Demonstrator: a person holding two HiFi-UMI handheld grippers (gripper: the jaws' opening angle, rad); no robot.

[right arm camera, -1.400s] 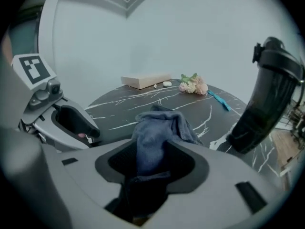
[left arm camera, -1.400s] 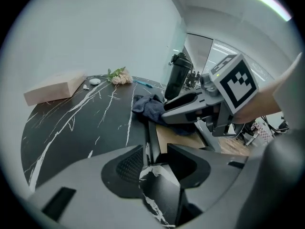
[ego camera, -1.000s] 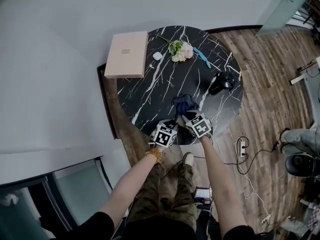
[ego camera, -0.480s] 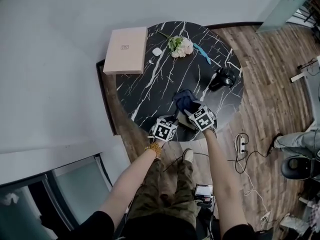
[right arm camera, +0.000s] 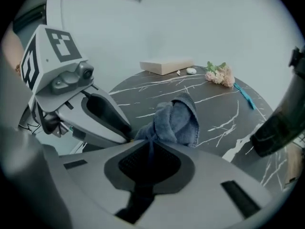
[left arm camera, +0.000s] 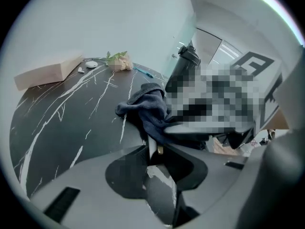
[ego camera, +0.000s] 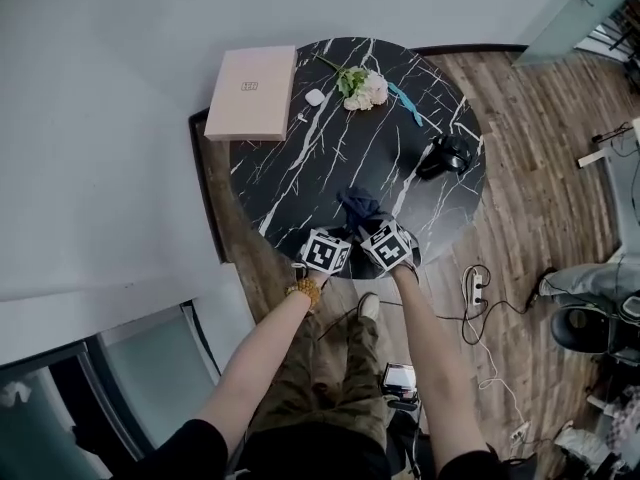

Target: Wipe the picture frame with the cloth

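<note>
Both box (ego camera: 250, 93) and flowers (ego camera: 360, 86) lie behind cloth (ego camera: 358, 206).

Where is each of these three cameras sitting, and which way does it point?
Head view: on the person's head, steeply down onto the table; forearms, left gripper, right gripper show.
Left gripper view: on that gripper, across the table toward the cloth; own jaws around a thin pale strip.
Right gripper view: on that gripper, same way; own jaws closing on the cloth.
Shared: all show cloth, box, flowers.
</note>
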